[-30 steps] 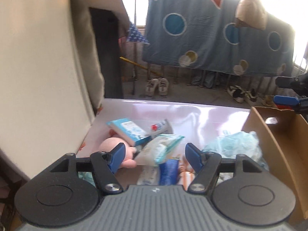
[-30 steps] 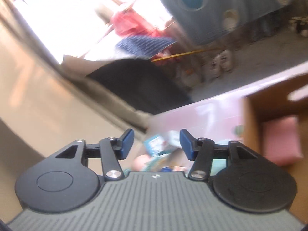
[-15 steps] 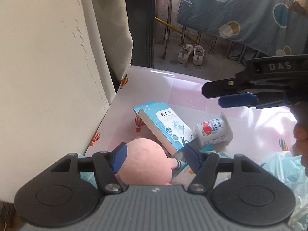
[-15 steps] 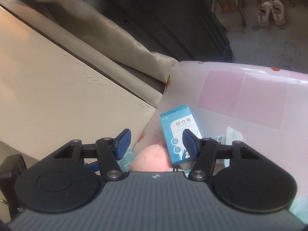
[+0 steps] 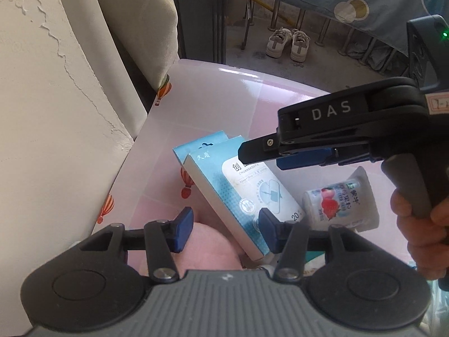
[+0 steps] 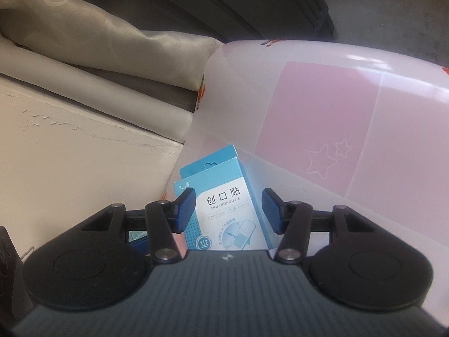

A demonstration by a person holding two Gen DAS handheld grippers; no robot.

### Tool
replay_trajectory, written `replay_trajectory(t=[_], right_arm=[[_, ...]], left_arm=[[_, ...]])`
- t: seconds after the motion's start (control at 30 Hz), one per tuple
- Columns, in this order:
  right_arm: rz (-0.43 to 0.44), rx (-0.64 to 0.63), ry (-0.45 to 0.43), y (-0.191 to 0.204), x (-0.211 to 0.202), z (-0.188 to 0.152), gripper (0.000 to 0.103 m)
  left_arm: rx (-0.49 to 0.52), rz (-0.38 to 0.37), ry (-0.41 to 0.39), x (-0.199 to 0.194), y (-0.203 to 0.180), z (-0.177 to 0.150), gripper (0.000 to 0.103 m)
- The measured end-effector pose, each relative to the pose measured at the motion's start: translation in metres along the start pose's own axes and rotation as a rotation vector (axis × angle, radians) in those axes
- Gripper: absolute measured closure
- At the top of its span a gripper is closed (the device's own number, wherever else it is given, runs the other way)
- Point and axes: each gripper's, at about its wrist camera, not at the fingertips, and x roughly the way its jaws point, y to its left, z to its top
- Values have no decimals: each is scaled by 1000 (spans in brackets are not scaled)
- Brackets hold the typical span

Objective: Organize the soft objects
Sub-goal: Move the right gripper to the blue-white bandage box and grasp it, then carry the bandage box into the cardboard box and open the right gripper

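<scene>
A pink soft toy (image 5: 207, 252) lies on the pink table (image 5: 224, 106), partly hidden under my left gripper (image 5: 224, 229). The left jaws are closing with the toy between them, and I see no firm press on it. A light blue plaster box (image 5: 238, 196) leans against the toy. My right gripper (image 5: 261, 154), held by a hand (image 5: 426, 238), hovers just over that box. In the right wrist view the box (image 6: 224, 205) sits between the fingers of the right gripper (image 6: 228, 210). Its jaws are closing, with gaps still showing at the pads.
A white strawberry yoghurt pouch (image 5: 339, 205) lies to the right of the box. A pale wall (image 5: 56, 112) and a curtain (image 5: 134, 28) run close along the table's left edge. Shoes (image 5: 286, 45) stand on the floor beyond the far edge.
Both grippers dropped and swung toward the table's left corner. The right one came in over the blue box. Both pairs of jaws narrowed. The cardboard box went out of view.
</scene>
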Motion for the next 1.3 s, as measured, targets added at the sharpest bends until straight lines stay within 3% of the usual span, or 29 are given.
replay_trajectory(t=[0.3,0.4,0.67,0.97,1.13,1.3], right_arm=[[27,22,42,-9,17,2,52],[51,41,52,-7,20,2,58],[96,34,-8,7,-7,-2,66],[149,26,-118,39,-82,-24,66],[154,44,-194,45,-150,-66,66],[129,95,-298,23,-230,-126,66]], left_arm=[[-34,-13,25,15,-1,10,46],[-54,-14,31,15,-2,12,48],[-24,21,-82,-22,-6,13,50],[26,-17,-236,-108,-26,0,50],[78,-109,-293,-160,-57,-19,50],[211,-207,-332,-200,-120,-50,50]])
